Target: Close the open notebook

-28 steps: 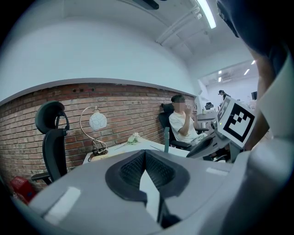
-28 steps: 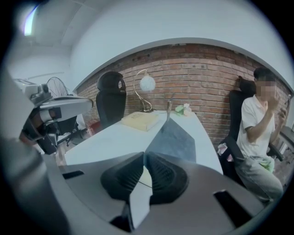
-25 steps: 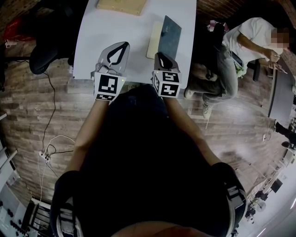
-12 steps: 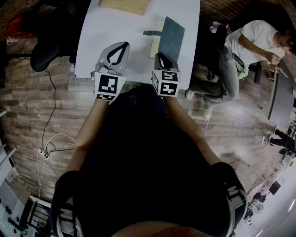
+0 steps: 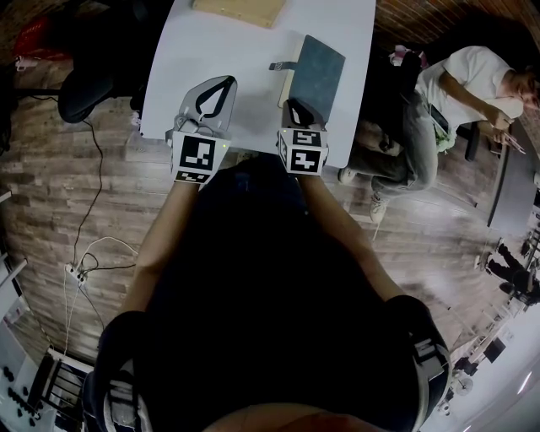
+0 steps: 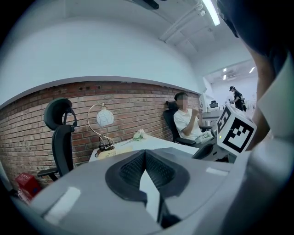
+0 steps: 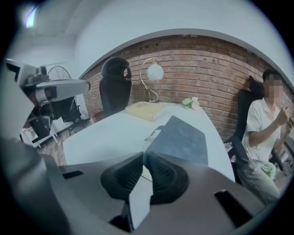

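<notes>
1. The notebook (image 5: 319, 72) lies just ahead of the R gripper (image 7: 143, 155), slightly to its right, w/ its long axis running away from the person. The L gripper (image 6: 144, 153) is well left of the notebook, so R is nearer.
2. Dark cover is over the pages. A cream strip + strap (image 5: 281, 65) show at the notebook's left edge. Can't tell if it's fully flat.
3. R jaws: tips together, just starting to open, nothing between. L jaws: together, empty.
4. White table (image 5: 228, 59). Pale board (image 5: 240, 8) is beyond the notebook, seated person (image 5: 468, 72) to its right, brick wall (image 7: 206, 78) behind.
</notes>
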A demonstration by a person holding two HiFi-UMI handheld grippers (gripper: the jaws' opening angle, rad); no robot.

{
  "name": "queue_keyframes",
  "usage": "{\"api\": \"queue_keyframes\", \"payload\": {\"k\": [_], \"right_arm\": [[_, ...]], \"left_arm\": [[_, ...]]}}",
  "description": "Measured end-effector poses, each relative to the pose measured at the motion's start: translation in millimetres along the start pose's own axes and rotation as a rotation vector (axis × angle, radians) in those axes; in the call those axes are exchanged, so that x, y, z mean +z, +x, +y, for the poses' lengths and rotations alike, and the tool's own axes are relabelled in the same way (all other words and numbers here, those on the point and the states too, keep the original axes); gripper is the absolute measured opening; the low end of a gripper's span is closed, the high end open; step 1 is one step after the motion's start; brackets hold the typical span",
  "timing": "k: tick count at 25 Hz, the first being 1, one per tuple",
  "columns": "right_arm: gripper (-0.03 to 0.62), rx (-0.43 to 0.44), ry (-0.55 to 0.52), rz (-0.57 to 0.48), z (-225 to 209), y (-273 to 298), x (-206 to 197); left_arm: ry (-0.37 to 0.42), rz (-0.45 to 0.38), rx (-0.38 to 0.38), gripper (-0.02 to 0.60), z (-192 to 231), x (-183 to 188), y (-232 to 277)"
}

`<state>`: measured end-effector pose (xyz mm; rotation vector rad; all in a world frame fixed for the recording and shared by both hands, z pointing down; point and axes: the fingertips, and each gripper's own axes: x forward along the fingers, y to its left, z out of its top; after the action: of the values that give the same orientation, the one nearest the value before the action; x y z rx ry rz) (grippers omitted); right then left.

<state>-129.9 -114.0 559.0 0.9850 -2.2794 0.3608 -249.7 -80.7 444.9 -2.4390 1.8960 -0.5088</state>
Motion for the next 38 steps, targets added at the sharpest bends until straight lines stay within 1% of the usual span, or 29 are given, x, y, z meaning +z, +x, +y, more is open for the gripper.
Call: {"api": "queue_keyframes", "payload": {"k": [20,31,38], "right_arm": [[0.032,0.026,-0.082,0.079,9.9,22.8,-22.1],[0.034,0.037,-0.108,0.093,12.5,28.1,-24.3],[0.040,0.041,-0.142,0.131,12.2,29.1,-28.3]], "left_arm": [[-0.004,0.017,0.019,0.006,3.9,-4.1,0.3],[0.002,0.021,0.017,0.006,0.9,-3.2,2.1],[0.004,0.020,0.016,0.006,0.8,0.7,1.7]]}}
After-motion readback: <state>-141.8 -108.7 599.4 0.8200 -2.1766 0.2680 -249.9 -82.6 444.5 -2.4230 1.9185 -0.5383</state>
